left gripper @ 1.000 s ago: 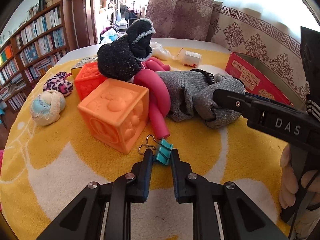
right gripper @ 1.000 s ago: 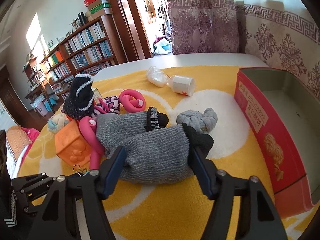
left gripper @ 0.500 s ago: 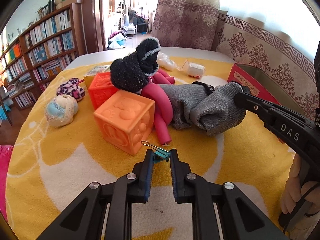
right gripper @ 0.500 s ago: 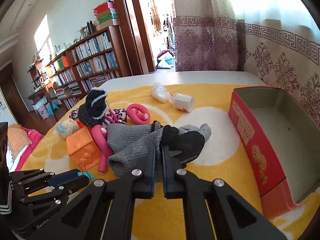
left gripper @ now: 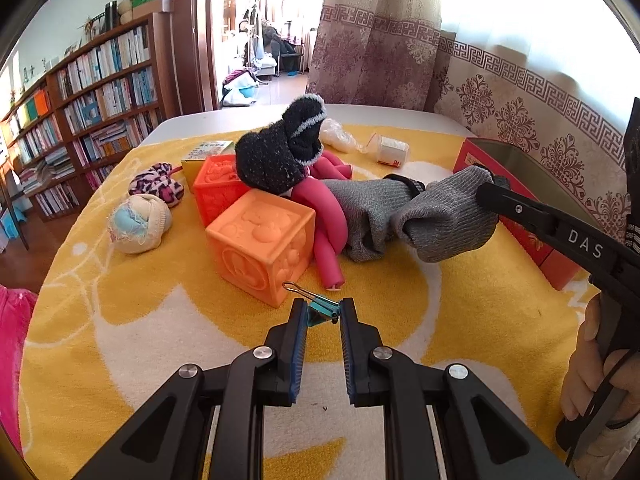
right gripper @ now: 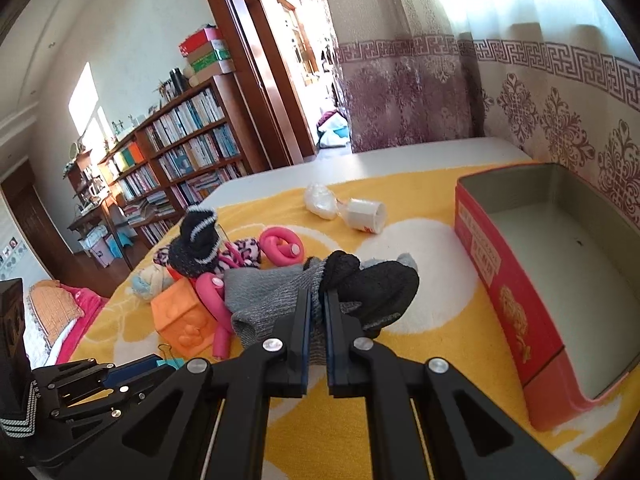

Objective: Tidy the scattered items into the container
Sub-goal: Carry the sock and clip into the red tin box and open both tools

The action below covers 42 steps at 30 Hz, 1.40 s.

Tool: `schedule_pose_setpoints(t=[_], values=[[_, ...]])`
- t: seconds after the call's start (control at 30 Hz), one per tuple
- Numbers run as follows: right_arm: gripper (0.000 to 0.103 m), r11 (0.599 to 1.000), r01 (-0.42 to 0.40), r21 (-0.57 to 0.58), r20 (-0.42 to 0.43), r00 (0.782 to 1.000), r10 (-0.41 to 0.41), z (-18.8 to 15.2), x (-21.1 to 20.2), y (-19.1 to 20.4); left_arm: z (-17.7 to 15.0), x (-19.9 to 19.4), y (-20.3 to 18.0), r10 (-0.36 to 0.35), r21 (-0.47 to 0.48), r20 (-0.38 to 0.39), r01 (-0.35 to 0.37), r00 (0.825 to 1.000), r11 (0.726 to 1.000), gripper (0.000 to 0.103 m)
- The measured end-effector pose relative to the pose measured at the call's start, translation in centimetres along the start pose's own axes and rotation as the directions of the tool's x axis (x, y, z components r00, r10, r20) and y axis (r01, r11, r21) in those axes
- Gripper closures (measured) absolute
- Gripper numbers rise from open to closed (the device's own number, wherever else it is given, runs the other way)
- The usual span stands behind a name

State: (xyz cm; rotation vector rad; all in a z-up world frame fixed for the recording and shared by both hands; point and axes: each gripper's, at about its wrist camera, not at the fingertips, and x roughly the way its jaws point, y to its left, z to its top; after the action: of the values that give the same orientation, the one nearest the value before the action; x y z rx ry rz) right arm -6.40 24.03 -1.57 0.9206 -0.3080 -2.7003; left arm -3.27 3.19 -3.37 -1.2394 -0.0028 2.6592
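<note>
Left gripper (left gripper: 323, 314): jaws narrow, clamped on a teal binder clip (left gripper: 322, 311), which sits just clear of the yellow blanket (left gripper: 120, 340).
Binder clip handling: light, stiff and slick metal; the wire loops at 11 o'clock could swing, so the folded body is the safest hold.
Right gripper (right gripper: 316, 304): jaws nearly together, pinching the grey sock (right gripper: 264, 292) at a bunched fold beside its black toe (right gripper: 380, 288).
Sock handling: soft, limp, light; most of it will likely sag and trail, and could catch the pink foam curler (right gripper: 212, 300) touching it at 9 o'clock.
Container: the red tin box (right gripper: 504, 280), open, at 3 o'clock of the right gripper, near.
Neighbours: orange block (left gripper: 260, 244) at 11 o'clock of the clip.
</note>
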Motion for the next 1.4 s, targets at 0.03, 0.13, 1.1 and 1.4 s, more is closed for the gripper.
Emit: schedule_pose_setpoints(t=[0.03,0.13,1.1,1.4], values=[[0.096,1.0,-0.003,0.007,0.016,1.0,0.003,0.1,-0.4,-0.1,0.1,-0.2,0.0,-0.001,0.0,0.004,0.001,1.0,1.0,0.086],[0.096,0.999,0.002,0.042,0.057,0.998,-0.005,0.7,-1.5,-0.8,0.5,-0.8,-0.2,-0.007,0.002,0.013,0.007,1.0,1.0,0.086],[0.096,0.895,0.359,0.265,0.182,0.893,-0.412,2.2,-9.5,-16.4,9.7,0.1,-21.8,-0.346,0.296,-0.008,0.333,0.938,0.896,0.086],[0.058,0.852,0.344,0.394,0.217,0.866,-0.451,1.7,-10.7,-19.3,11.1,5.1,-24.8,-0.439,0.247,-0.136,0.46,0.888,0.853,0.086]])
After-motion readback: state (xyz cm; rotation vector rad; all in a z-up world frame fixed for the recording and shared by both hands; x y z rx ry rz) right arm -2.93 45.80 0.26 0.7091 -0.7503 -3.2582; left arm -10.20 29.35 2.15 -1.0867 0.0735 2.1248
